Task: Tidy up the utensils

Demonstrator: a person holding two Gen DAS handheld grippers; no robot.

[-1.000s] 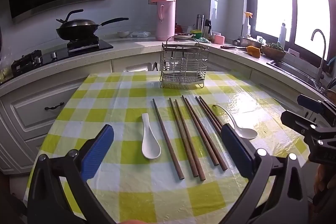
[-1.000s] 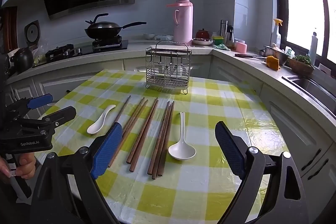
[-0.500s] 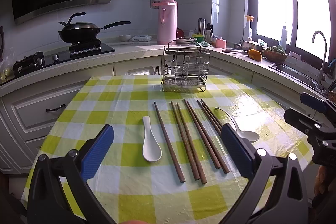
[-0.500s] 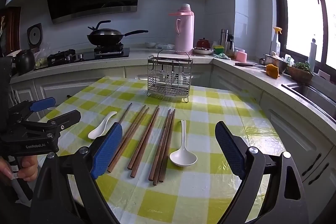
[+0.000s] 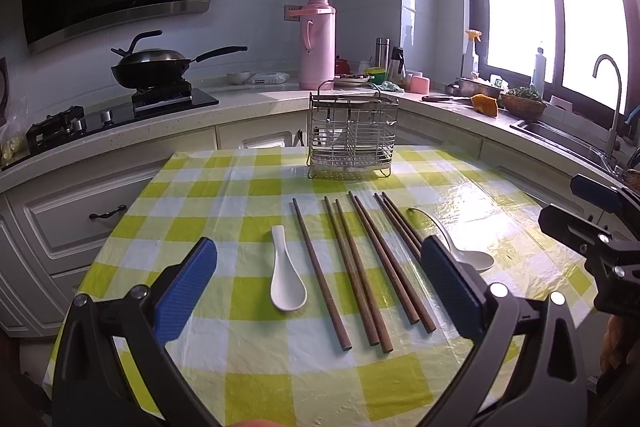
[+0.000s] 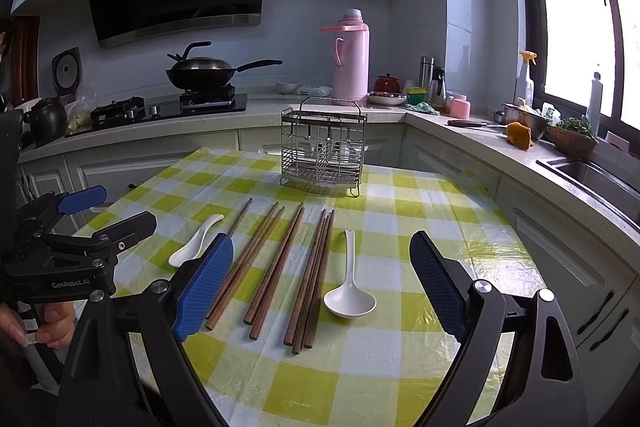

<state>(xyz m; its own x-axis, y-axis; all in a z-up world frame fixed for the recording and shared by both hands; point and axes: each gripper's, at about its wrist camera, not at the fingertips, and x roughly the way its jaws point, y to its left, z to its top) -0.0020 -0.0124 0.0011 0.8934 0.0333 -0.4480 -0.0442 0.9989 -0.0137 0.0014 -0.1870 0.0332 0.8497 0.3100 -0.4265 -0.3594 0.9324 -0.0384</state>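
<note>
The left gripper [image 5: 316, 279] and right gripper [image 6: 322, 281] are being held wide apart and empty above the near table edge. Just beyond them, the chopsticks [image 5: 360, 267] are lying between the short spoon [image 5: 286, 277] at left and the long-handled spoon [image 6: 348, 287] at right. The wire caddy [image 5: 352, 135] is standing at the far side. One utensil is probably best pinched near its middle, then lowered upright.

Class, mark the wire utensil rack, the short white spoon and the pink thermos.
wire utensil rack [image 5: 352, 139], left wrist view, front mesh wall
short white spoon [image 5: 288, 291], left wrist view, bowl
pink thermos [image 6: 351, 65], right wrist view, body
</note>
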